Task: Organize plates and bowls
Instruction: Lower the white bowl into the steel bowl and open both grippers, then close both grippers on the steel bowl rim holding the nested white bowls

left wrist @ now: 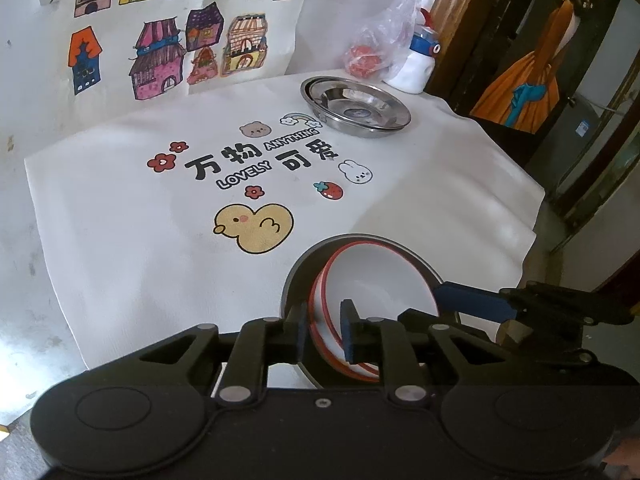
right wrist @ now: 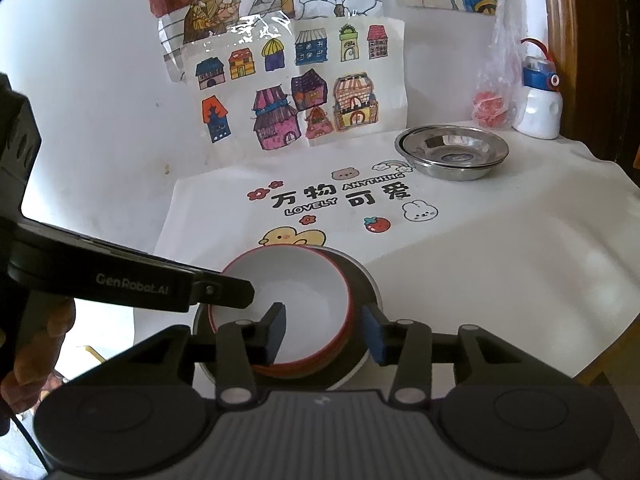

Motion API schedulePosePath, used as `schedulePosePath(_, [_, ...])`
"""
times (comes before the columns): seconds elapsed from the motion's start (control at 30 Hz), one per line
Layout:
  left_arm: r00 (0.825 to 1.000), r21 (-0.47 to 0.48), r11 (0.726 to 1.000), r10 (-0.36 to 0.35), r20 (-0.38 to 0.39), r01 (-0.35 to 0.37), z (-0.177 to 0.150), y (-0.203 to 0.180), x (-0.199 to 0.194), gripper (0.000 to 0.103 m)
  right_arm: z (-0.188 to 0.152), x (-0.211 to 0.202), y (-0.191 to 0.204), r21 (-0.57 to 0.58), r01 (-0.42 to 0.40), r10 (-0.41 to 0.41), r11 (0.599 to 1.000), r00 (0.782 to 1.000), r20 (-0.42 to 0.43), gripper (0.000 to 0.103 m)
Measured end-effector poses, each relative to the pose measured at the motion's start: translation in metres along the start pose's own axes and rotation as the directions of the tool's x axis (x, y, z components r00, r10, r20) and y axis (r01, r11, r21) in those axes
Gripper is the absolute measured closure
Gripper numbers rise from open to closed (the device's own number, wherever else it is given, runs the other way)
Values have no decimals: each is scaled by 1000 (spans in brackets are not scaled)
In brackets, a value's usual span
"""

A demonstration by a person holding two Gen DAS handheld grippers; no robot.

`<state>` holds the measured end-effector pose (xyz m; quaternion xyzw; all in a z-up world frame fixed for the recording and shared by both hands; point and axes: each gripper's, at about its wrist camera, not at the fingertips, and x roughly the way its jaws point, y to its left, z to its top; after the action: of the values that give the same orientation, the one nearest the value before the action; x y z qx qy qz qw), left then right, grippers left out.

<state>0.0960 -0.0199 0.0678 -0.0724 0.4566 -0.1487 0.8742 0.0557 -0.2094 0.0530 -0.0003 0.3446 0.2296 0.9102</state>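
Observation:
Two nested white bowls with red rims (left wrist: 376, 276) (right wrist: 308, 292) sit in a grey-rimmed plate (left wrist: 296, 276) (right wrist: 368, 276) near the front of the table. My left gripper (left wrist: 324, 332) straddles their left rim, one pad outside and one inside, with a slim gap showing, so it is open. Its finger (right wrist: 224, 292) reaches over that rim in the right wrist view. My right gripper (right wrist: 324, 334) straddles the opposite rim, open, with neither pad touching. Its blue-padded finger (left wrist: 472, 300) shows in the left wrist view. Stacked steel plates (left wrist: 356, 106) (right wrist: 452, 148) rest at the back right.
A white printed cloth (left wrist: 120, 220) covers the table; its right edge drops off beside the bowls. Behind the steel plates stand a white bottle with a blue cap (left wrist: 416, 72) (right wrist: 540, 112) and a plastic bag with something red (left wrist: 364, 58) (right wrist: 490, 106). Drawings of houses (left wrist: 160, 60) lean on the wall.

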Motion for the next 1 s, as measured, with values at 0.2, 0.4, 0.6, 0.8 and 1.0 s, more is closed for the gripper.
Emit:
schedulePosePath(0.2, [999, -1, 1000, -25, 21, 25, -3, 5, -3, 80, 0, -8, -3, 4, 6, -6, 1000, 999, 31, 42])
schedulePosePath(0.4, [997, -24, 998, -57, 58, 58, -6, 12, -10, 78, 1, -20, -7, 5, 7, -7, 1000, 997, 74, 25])
schedulePosePath(0.6, [994, -24, 1000, -14, 108, 16, -3, 14, -21, 50, 0, -33, -14, 14, -17, 16, 1000, 995, 103, 9])
schedulePosePath(0.8, [988, -26, 999, 26, 155, -22, -5, 23, -32, 20, -4, -42, -23, -9, 29, -28, 1000, 995, 94, 0])
schedulePosePath(1.0, [985, -19, 997, 79, 156, -76, -12, 35, -34, 1, -12, -36, -40, 21, 56, -57, 998, 997, 41, 0])
